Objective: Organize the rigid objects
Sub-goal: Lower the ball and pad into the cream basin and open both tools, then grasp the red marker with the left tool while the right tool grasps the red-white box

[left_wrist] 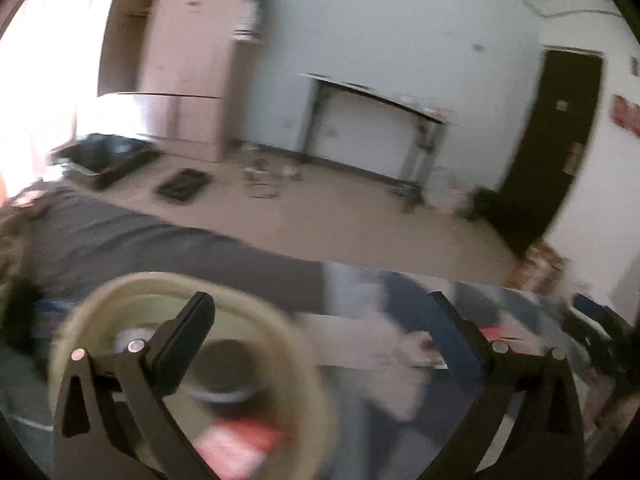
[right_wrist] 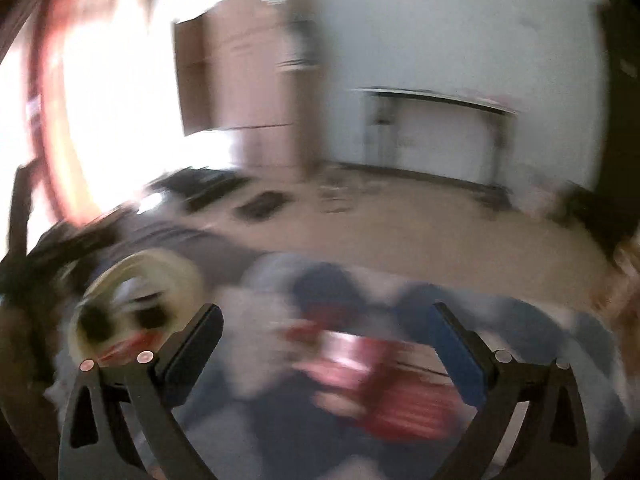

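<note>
Both views are blurred by motion. A round cream basket [left_wrist: 308, 364] sits low on the left of the left wrist view, with a dark round thing [left_wrist: 228, 372] and a red-and-white thing [left_wrist: 240, 440] inside. My left gripper [left_wrist: 320, 312] hangs above it, jaws wide apart, nothing between them. In the right wrist view the same cream basket [right_wrist: 176, 268] lies to the lower left. A blurred red thing [right_wrist: 384, 384] lies on the blue and white cloth [right_wrist: 520, 320] under my right gripper [right_wrist: 326, 320], which is open and holds nothing.
A grey bed or couch surface [left_wrist: 140, 240] runs behind the basket. Beyond lie a beige floor [left_wrist: 340, 220] with dark trays [left_wrist: 184, 184], a tall cabinet [left_wrist: 192, 60], a long table [left_wrist: 380, 104] against the wall and a dark door [left_wrist: 552, 128].
</note>
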`<action>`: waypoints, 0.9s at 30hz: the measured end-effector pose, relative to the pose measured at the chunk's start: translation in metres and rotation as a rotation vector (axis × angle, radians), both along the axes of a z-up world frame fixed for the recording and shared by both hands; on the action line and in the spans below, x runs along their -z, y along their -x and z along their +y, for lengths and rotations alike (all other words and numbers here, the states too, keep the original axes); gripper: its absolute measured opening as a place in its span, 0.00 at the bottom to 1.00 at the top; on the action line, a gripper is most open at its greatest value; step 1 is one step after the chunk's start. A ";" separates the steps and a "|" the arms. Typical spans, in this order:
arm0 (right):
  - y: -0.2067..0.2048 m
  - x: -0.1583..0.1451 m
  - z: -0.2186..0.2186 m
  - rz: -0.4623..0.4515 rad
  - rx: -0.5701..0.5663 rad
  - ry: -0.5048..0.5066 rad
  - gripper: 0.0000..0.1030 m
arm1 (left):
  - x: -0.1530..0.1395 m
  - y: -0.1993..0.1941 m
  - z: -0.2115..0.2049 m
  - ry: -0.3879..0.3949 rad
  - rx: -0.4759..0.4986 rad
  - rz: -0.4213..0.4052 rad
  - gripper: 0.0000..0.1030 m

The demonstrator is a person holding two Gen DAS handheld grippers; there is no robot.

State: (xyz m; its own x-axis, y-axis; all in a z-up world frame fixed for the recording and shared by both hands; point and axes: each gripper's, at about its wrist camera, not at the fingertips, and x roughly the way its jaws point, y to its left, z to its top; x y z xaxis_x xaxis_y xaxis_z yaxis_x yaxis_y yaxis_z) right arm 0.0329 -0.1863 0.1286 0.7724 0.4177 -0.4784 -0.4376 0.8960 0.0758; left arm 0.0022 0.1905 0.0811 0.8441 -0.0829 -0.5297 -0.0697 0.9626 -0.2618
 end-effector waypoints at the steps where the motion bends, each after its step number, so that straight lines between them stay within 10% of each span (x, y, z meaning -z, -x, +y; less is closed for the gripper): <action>1: -0.003 0.002 -0.022 0.005 0.031 -0.032 1.00 | 0.002 -0.006 -0.014 0.004 0.031 0.002 1.00; 10: -0.043 0.056 -0.060 0.223 0.058 0.006 1.00 | 0.054 -0.054 -0.103 -0.232 0.123 0.100 1.00; 16: -0.075 0.082 -0.063 0.385 0.135 -0.074 1.00 | 0.045 -0.104 -0.103 -0.048 0.092 0.230 0.99; 27: -0.082 0.085 -0.033 0.402 0.089 0.075 1.00 | 0.073 -0.096 -0.152 -0.362 0.210 0.316 0.98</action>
